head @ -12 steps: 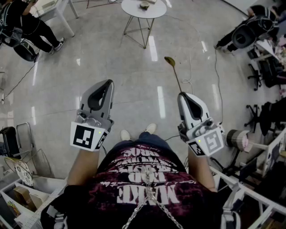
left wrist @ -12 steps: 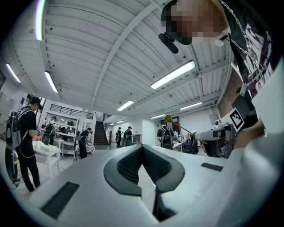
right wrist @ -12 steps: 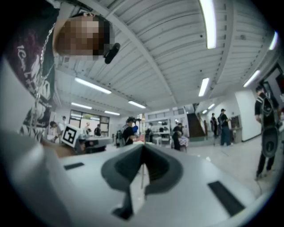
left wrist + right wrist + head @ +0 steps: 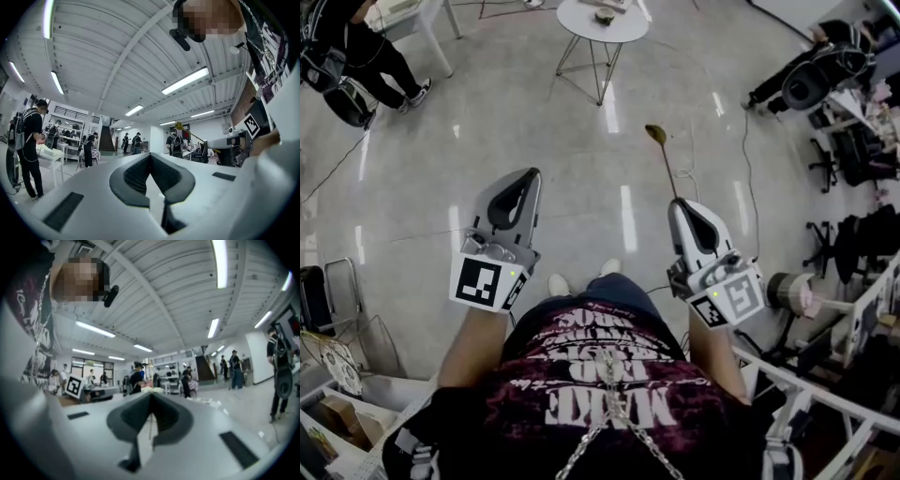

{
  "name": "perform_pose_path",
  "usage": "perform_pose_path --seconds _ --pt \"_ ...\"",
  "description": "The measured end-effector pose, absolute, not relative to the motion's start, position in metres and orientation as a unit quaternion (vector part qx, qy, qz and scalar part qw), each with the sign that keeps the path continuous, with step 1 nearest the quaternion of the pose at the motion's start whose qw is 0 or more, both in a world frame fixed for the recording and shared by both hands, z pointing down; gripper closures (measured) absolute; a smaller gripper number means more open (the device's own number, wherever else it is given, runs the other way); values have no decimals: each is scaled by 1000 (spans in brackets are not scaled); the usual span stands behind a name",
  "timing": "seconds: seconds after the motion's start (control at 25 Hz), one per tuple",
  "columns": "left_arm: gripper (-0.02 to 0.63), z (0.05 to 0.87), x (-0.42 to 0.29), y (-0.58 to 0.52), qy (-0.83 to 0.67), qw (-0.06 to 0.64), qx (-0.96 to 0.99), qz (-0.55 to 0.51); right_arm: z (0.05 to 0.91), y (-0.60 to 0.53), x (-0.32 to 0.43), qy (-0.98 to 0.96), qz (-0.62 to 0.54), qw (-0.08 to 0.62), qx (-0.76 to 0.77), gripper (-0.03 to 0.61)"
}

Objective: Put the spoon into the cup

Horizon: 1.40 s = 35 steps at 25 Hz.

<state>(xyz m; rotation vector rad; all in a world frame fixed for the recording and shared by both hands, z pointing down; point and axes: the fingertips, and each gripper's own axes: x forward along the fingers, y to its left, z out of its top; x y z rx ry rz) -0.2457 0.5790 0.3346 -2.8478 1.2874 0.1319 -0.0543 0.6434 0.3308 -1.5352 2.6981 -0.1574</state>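
My right gripper is shut on the thin handle of a spoon. The spoon sticks out forward over the floor, its olive bowl at the far end. In the right gripper view the pale spoon handle runs between the closed jaws. My left gripper is held level beside it, shut and empty. From the left gripper view I see the spoon and the right gripper off to the right. A small cup stands on a round white table far ahead.
A shiny grey floor lies between me and the table. A person stands at the far left by a white desk. Office chairs and a cable are on the right. Shelving and boxes are at the lower left.
Both grippers keep their pose and the spoon stays gripped. The floor and the surroundings have shifted slightly in the head view.
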Motion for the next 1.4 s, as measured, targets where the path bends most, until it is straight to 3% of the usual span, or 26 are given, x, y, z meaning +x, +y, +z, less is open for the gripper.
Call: perform_pose_path --seconds 1.4 --pt "586 345 -90 520 402 4 -916 4 337 568 70 887 -55 18 -458 541"
